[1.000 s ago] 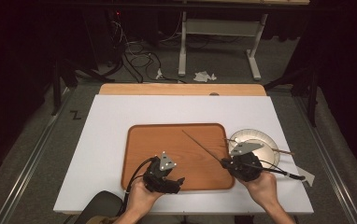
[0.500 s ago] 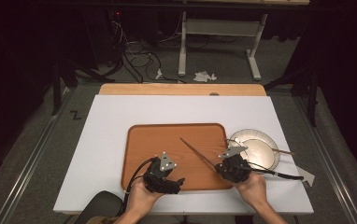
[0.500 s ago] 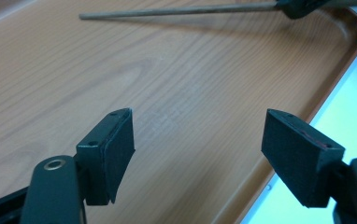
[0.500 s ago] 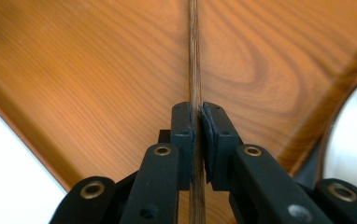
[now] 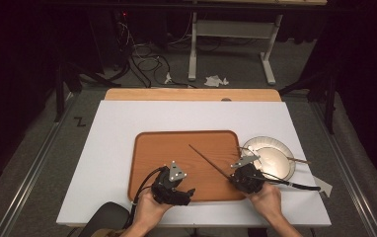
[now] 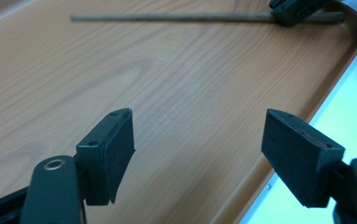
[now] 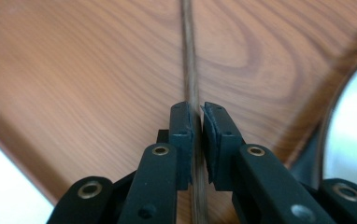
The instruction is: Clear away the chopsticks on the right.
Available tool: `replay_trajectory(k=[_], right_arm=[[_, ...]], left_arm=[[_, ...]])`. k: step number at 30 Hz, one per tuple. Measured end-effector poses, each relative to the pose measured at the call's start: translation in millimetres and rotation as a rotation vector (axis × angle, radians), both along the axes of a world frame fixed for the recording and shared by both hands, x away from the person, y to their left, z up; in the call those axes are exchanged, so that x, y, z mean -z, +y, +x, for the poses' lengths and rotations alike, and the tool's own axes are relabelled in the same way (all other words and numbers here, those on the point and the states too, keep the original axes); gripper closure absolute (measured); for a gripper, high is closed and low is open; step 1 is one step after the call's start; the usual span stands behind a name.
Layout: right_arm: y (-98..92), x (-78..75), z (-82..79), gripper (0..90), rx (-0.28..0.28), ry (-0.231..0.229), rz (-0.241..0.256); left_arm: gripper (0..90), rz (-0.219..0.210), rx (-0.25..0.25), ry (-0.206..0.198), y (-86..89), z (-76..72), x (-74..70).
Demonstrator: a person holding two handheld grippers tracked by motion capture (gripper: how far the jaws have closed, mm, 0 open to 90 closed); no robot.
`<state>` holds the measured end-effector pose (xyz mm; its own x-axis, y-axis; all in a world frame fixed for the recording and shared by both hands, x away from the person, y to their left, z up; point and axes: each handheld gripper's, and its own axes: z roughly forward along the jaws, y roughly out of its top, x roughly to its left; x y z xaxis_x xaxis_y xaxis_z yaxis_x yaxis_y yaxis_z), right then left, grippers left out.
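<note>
Right gripper (image 5: pixel 242 177) at the tray's (image 5: pixel 149 148) near right corner, jaws pressed together on a chopstick (image 5: pixel 205 159), pinching it close to its thick end. Chopstick slanting up and left from the pinch, tip out over the middle of the tray; whether the tip rests on the wood or hangs just above it, cannot tell. Second chopstick (image 5: pixel 295 159) lying across the plate's (image 5: pixel 255 143) right rim, end poking out over the tabletop. Judged from this: one stick picked and carried over the tray, not yet let go; the other untouched on the plate and left to fetch, so roughly the first half in hand. Left gripper (image 5: pixel 174 191) at the tray's near edge, jaws spread wide, nothing between them, waiting. In the left gripper view, pads (image 6: pixel 116 149) matte black, blocky, wedge-faced, with the chopstick (image 6: pixel 167 17) as a thin dark brown rod across the top and the right gripper's jaw tips (image 6: pixel 291 11) clamped on it. In the right gripper view, gripper (image 7: pixel 196 140) closed on the stick (image 7: pixel 189 56), slim, round, dull brown, running straight away over the grain. Tray (image 7: pixel 97 70) wood-patterned, orange-brown, smooth with a slight sheen, rounded corners and a low raised lip. Plate (image 7: pixel 354 116) pale, round, glossy, with a fluted rim. Tabletop (image 5: pixel 127 123) flat white, a wooden strip (image 5: pixel 191 94) along the far edge.
</note>
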<state>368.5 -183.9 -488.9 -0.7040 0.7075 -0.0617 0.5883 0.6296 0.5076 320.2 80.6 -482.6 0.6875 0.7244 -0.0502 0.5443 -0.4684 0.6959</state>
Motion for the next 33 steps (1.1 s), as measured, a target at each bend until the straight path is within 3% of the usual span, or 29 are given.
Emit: replay_trajectory(k=[15,21,26,33], right_arm=[[-5.8,-0.3,0.9,82.3,0.062,-0.016,-0.023],[-12.4,0.4,3.4,81.4,0.078,-0.001,0.014],[-12.4,0.3,3.4,77.5,0.073,-0.01,0.008],[-14.6,-7.9,-1.7,74.1,0.066,-0.023,0.053]], left_arm=[[25.8,0.001,-0.002,-0.003,0.2,-0.4,-0.4],[25.8,-0.001,-0.004,-0.004,0.0,-0.6,-0.2],[25.8,0.004,-0.002,-0.003,-0.5,-0.5,0.0],[25.8,0.005,-0.001,-0.002,-0.5,-0.1,0.2]])
